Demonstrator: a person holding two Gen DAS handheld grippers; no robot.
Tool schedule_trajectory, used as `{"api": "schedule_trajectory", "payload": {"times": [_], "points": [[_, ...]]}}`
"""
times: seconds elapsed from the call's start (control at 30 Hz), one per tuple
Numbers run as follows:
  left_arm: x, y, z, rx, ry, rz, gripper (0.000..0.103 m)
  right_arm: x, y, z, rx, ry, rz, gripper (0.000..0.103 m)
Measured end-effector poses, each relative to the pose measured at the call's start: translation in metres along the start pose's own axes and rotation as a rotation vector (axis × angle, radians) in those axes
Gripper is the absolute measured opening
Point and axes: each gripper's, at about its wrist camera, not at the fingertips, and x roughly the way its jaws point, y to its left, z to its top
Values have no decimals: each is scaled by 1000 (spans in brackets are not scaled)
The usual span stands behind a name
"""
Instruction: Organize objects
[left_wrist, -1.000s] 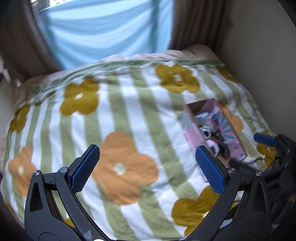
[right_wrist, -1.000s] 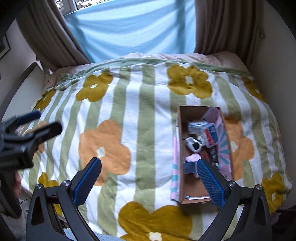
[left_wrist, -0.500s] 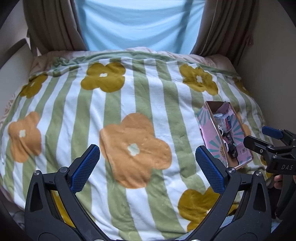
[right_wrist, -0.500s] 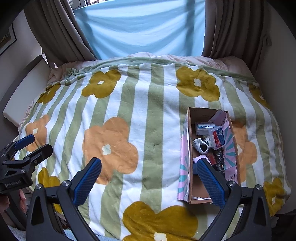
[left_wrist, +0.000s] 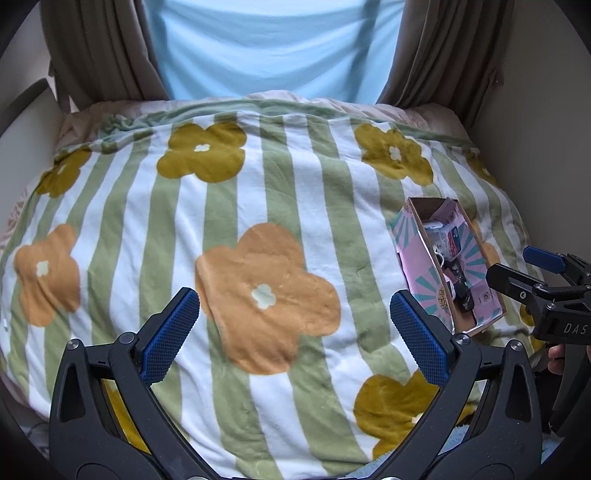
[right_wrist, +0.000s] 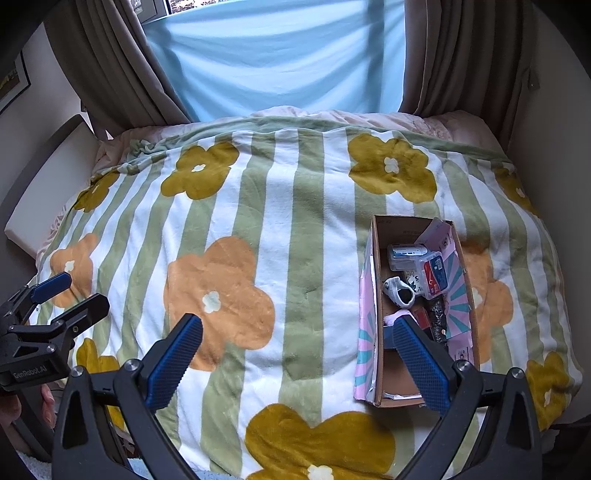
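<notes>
Tongs, the left gripper (left_wrist: 295, 328) and the right gripper (right_wrist: 299, 354), have been drawn back and levelled over the blanket (right_wrist: 280, 236), both held wide apart and empty, while the small objects (right_wrist: 417, 273) are seen gathered inside the cardboard box (right_wrist: 376, 280), fitting either a finished tidy or one pending.

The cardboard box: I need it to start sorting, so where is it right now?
The cardboard box sits on the right side of the flowered blanket, in the right wrist view just ahead of the right gripper, beside an orange flower.
</notes>
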Motion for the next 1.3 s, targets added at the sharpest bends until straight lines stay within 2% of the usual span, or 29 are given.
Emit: {"api": "schedule_trajectory", "payload": {"times": [1.0,1.3], "points": [[5,6,5,2,3,5,103,0,-2,3,7,1,-2,103],[6,12,6,6,0,54,103,0,-2,3,6,1,-1,103]]}}
